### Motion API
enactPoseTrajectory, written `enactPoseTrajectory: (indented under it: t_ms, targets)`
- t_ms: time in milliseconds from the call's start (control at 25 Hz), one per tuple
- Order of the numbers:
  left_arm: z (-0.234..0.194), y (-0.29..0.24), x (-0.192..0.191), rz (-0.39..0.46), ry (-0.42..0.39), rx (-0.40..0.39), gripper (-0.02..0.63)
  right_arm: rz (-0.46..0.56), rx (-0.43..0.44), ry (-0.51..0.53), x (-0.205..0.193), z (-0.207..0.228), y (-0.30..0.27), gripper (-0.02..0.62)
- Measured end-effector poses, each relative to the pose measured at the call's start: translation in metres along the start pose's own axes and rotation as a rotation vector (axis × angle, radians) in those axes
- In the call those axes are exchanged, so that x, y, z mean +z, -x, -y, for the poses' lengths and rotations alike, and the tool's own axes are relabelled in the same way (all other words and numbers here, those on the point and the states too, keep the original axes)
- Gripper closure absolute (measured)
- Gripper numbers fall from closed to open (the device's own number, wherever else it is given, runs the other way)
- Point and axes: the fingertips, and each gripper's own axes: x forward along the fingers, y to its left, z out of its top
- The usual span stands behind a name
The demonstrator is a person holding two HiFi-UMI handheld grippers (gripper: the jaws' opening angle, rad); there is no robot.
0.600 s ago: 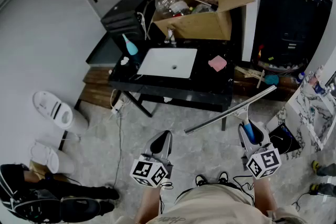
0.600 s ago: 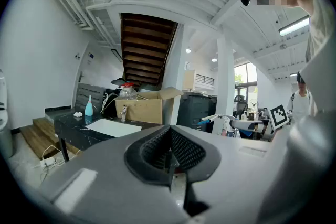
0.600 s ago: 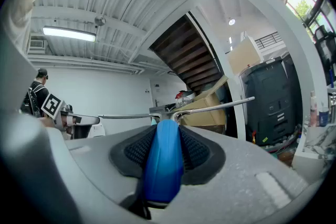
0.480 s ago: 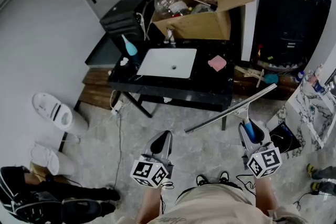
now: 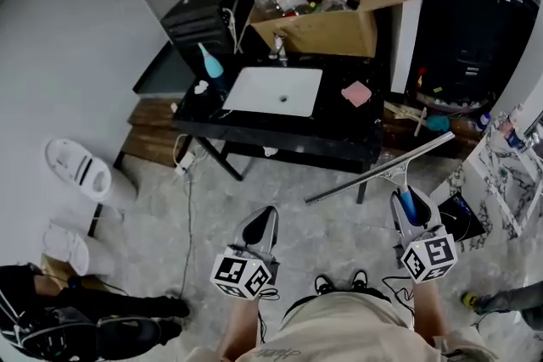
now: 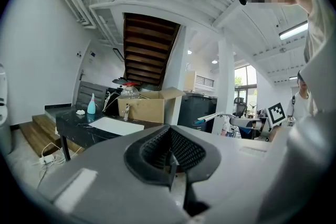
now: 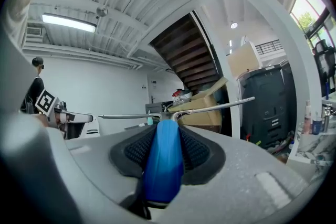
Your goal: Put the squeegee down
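The squeegee has a long metal blade and a blue handle. My right gripper is shut on that handle and holds the squeegee level, with the blade slanting over the floor just in front of the black table. In the right gripper view the blade runs across, ahead of the right gripper. My left gripper hangs to the left over the floor, its jaws together with nothing in them; in its own view the left gripper faces the table.
The table carries a white basin, a pink sponge, a blue bottle and an open cardboard box. A black cabinet stands at the right, a marble slab beside it. A cable trails on the floor.
The table and box sit slightly higher in the head view. The squeegee and right gripper have edged a little to the right. Both grips are unchanged.
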Motion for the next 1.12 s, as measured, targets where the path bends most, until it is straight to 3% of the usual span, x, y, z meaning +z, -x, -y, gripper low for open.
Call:
enactPoseTrajectory:
  t_ms: [680,1120]
  targets:
    - [-0.060,0.020,-0.017,-0.005,0.047,0.000,0.592,-0.081,-0.051,-0.014,-0.023,-0.028,-0.025,0.463]
    - [-0.099,-0.053,-0.012,-0.052,0.033,0.013,0.592,-0.105,-0.035,-0.071,-0.046,0.004,-0.108,0.463]
